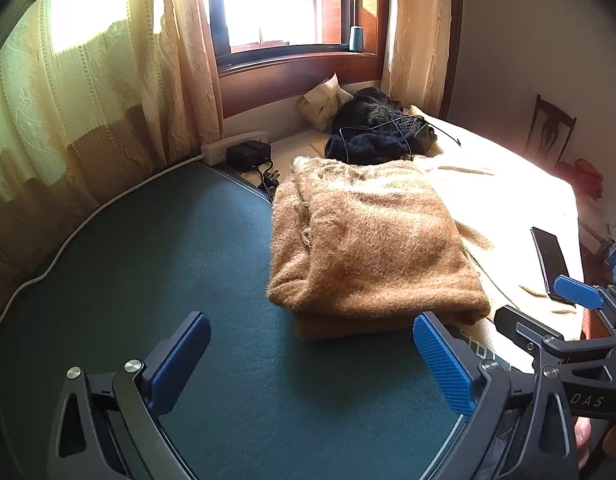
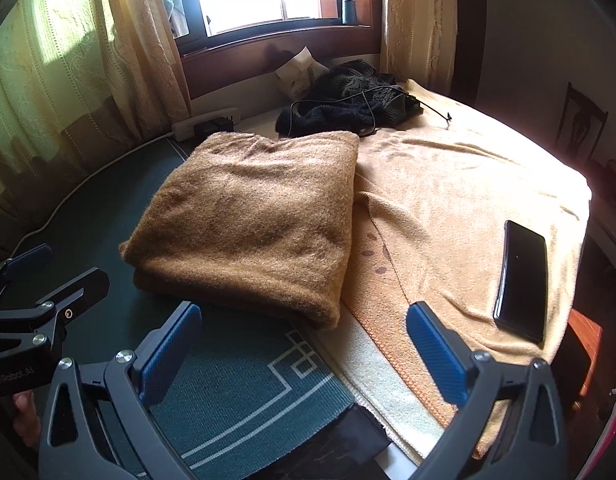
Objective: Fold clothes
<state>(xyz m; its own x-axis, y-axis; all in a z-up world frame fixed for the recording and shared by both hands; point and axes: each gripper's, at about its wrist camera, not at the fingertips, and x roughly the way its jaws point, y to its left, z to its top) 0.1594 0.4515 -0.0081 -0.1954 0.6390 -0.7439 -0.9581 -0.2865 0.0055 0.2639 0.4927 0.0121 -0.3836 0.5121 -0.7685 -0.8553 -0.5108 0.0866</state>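
Here, a fuzzy brown sweater [image 2: 247, 220] lies folded in a thick square. It sits half on the green mat [image 1: 167, 280] and half on the yellow towel [image 2: 448, 184], right where the two meet, close to the mat's near edge. The left gripper [image 1: 312, 360] hangs just in front of it with its blue fingers spread wide, holding nothing. The right gripper [image 2: 303, 344] is beside it, spread wide too, over the towel's near edge. A black phone [image 2: 522, 280] lies near the towel's right edge. A dark pile of clothes [image 2: 348, 100] with a thin cable sits at the far end, under the window [image 1: 275, 4].
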